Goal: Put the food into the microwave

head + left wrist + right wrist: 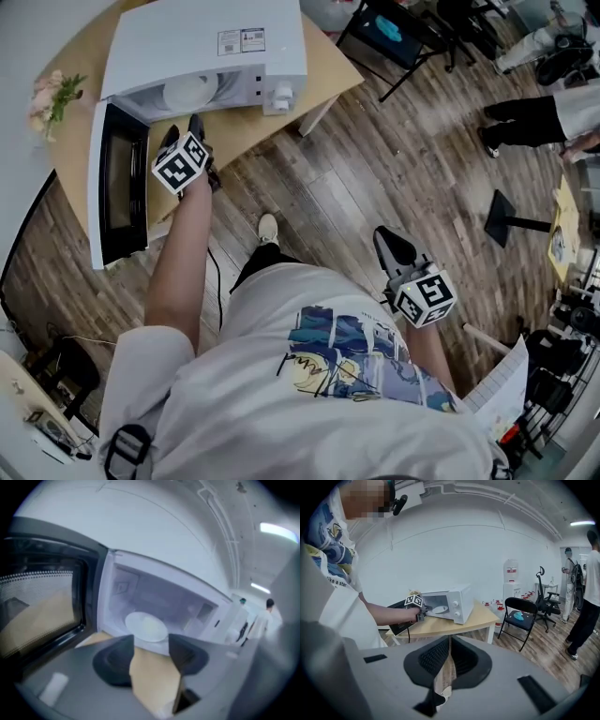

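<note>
Shirt (333, 573) — "ke a star", rest unreadable

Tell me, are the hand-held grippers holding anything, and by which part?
Nothing. The left hand-held gripper is open and empty before the microwave; the right hand-held gripper is shut with nothing between its jaws.

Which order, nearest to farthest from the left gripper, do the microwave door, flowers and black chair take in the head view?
1. Microwave door, beside the left gripper, on its left.
2. Flowers, far left.
3. Black chair, upper right.
</note>
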